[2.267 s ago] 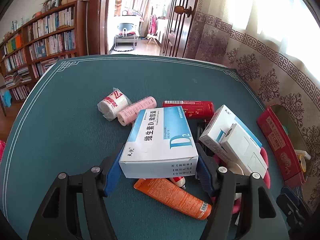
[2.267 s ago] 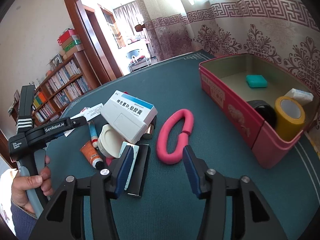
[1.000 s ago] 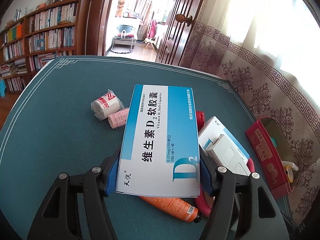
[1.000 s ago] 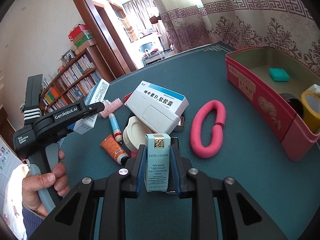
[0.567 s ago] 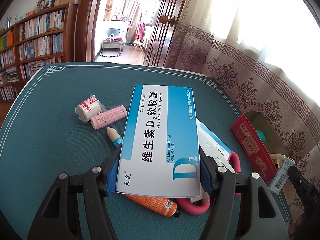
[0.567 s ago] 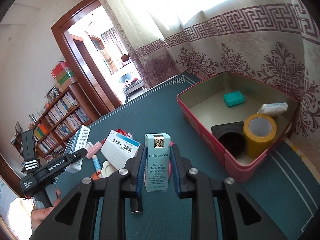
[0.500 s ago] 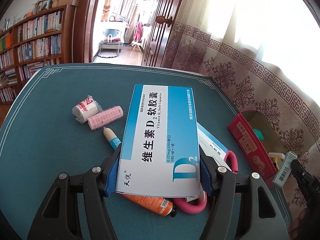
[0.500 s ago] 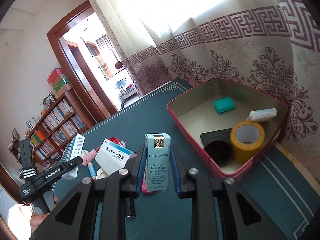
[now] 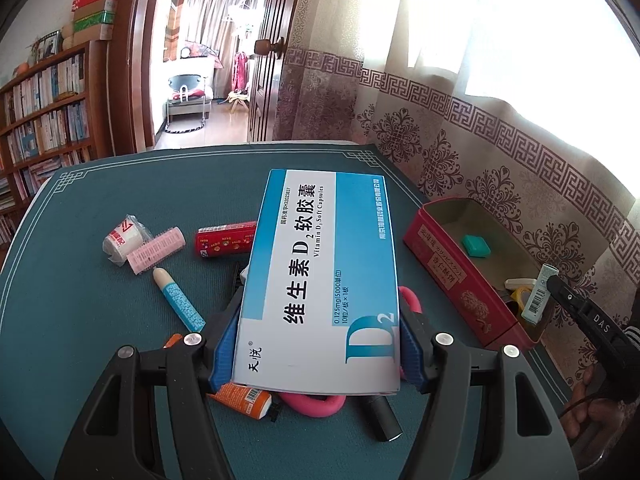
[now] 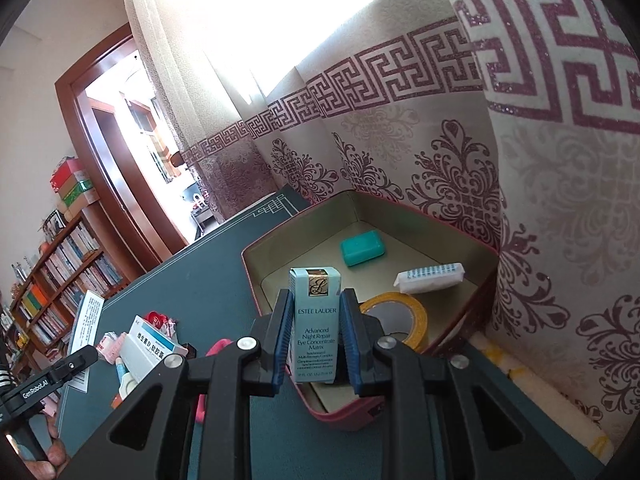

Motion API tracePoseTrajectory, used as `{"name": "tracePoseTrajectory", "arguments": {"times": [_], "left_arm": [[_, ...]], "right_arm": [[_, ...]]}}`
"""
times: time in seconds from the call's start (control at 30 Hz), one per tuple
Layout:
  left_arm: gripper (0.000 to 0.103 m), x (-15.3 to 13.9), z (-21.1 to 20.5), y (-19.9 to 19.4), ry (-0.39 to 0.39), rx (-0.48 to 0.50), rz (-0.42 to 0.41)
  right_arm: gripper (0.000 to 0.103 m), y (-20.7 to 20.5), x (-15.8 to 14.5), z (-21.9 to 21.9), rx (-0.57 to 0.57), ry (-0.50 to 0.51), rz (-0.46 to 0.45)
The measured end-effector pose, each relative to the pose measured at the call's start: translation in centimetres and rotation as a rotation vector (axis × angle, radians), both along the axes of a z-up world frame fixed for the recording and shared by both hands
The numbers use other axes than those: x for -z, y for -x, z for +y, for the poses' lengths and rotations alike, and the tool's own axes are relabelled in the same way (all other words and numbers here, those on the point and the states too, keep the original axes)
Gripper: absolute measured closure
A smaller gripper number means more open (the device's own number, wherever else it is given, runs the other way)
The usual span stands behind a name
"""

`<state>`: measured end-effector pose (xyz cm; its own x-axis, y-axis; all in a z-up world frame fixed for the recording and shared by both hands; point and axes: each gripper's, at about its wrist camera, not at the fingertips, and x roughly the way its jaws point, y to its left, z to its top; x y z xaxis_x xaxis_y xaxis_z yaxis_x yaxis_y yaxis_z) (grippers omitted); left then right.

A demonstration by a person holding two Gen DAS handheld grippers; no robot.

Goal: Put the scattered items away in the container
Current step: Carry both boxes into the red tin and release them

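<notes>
My left gripper (image 9: pixel 320 344) is shut on a blue and white vitamin D2 box (image 9: pixel 320 280) and holds it above the scattered pile on the green table. My right gripper (image 10: pixel 314 336) is shut on a small teal Estee Lauder box (image 10: pixel 315 320) and holds it over the near end of the red tin container (image 10: pixel 256 280). The tin also shows at the right of the left wrist view (image 9: pixel 440 256), with the teal box (image 9: pixel 540 300) above it. In the tin lie a green block (image 10: pixel 362 247), a white strip (image 10: pixel 430 277) and a yellow tape roll (image 10: pixel 396 316).
On the table lie a bandage roll (image 9: pixel 122 240), a pink roller (image 9: pixel 156 250), a red tube (image 9: pixel 226 238), a blue tube (image 9: pixel 178 300), an orange tube (image 9: pixel 244 396), a pink ring (image 9: pixel 316 404) and a black cylinder (image 9: pixel 380 416). A patterned curtain (image 10: pixel 520 200) hangs right behind the tin.
My right gripper has carried the teal box forward to above the tin. My left gripper has lifted the vitamin box and moved it right, toward the tin.
</notes>
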<state>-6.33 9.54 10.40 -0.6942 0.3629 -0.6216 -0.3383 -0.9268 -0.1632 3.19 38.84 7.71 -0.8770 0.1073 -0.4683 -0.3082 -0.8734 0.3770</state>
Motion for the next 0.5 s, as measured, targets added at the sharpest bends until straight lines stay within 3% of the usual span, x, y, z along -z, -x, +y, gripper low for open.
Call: {"name": "tracePoseTrajectory", "arguments": {"times": [0.13,0.5], "left_arm": [[0.035,-0.2,1.8,-0.2,0.018,0.025,-0.002],[0.035,-0.9,10.3,0.2,0.046,0.156,0.011]], "right_arm": [[0.075,0.6,1.0,-0.1,-0.029,-0.014,-0.03],[0.075,-2.0,2.2,-0.3,0.069,-0.094,0.045]]}}
